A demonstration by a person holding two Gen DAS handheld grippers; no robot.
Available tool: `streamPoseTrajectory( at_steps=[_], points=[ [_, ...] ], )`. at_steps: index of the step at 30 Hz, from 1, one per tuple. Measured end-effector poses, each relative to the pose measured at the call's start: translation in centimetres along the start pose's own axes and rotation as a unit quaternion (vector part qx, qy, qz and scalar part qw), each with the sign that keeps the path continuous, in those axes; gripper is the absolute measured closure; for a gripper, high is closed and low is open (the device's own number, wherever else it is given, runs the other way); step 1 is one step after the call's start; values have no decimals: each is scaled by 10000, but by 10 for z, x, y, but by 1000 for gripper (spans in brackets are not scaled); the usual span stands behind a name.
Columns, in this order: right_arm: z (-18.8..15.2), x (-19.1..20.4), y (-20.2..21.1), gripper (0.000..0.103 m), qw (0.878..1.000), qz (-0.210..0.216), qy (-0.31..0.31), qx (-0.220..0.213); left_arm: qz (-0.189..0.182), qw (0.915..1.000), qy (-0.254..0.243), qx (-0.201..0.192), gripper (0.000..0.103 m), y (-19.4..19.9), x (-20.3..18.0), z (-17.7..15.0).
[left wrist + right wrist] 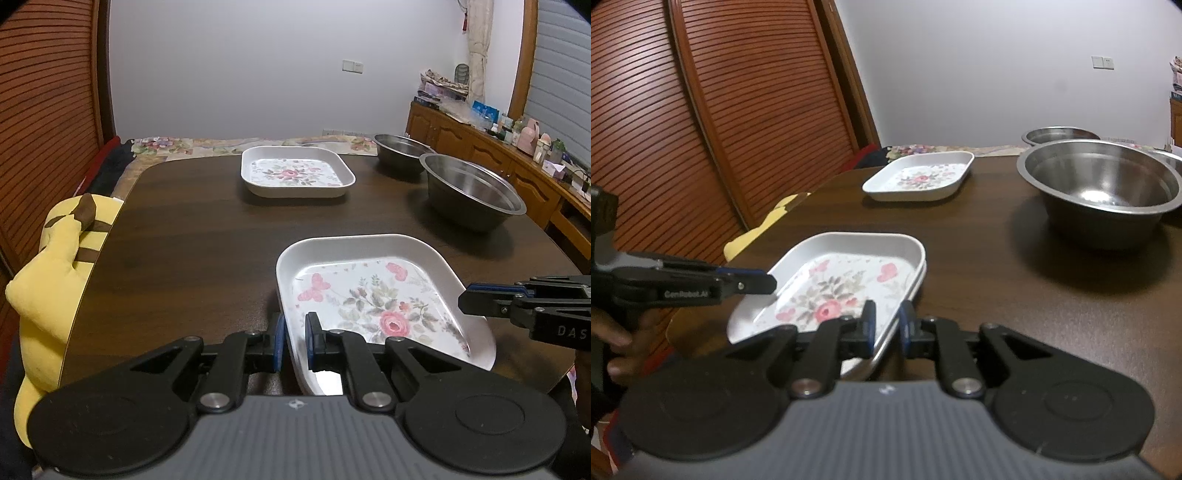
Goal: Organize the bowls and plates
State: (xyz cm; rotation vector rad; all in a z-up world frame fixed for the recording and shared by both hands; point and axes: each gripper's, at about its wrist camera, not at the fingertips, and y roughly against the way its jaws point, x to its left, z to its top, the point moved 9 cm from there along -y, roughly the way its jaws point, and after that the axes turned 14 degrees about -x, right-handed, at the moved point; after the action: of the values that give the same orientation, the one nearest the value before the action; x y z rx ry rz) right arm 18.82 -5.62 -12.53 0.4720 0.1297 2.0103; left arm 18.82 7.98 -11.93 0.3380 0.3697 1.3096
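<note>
The table (192, 229) carries two steel bowls (476, 188) at about 2 o'clock and a far plate (297, 173) at 12 o'clock. The near plate (369, 295) sits just ahead of both tongs, one rim each. The left gripper (295, 339) is clamped on its left rim, the right gripper (888, 325) on its right rim. The far plate lies straight beyond, its long side running 9 to 3 o'clock; neither hand looks clearly nearer, so stacking probably means carrying forward.

Black gripper (294, 341), blue pads (279, 341), silver screws
</note>
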Motion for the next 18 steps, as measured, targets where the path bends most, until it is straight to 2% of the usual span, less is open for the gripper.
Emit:
streamPoseTrajectory(
  at_steps=[6,18],
  points=[
    [8,0,5,88,10000,-8,-3,-100,-25,10000,71,-31,91,2,3,1],
    [39,3,16,87,9992,13,157,-368,-27,9994,31,-338,91,12,4,33]
  ],
)
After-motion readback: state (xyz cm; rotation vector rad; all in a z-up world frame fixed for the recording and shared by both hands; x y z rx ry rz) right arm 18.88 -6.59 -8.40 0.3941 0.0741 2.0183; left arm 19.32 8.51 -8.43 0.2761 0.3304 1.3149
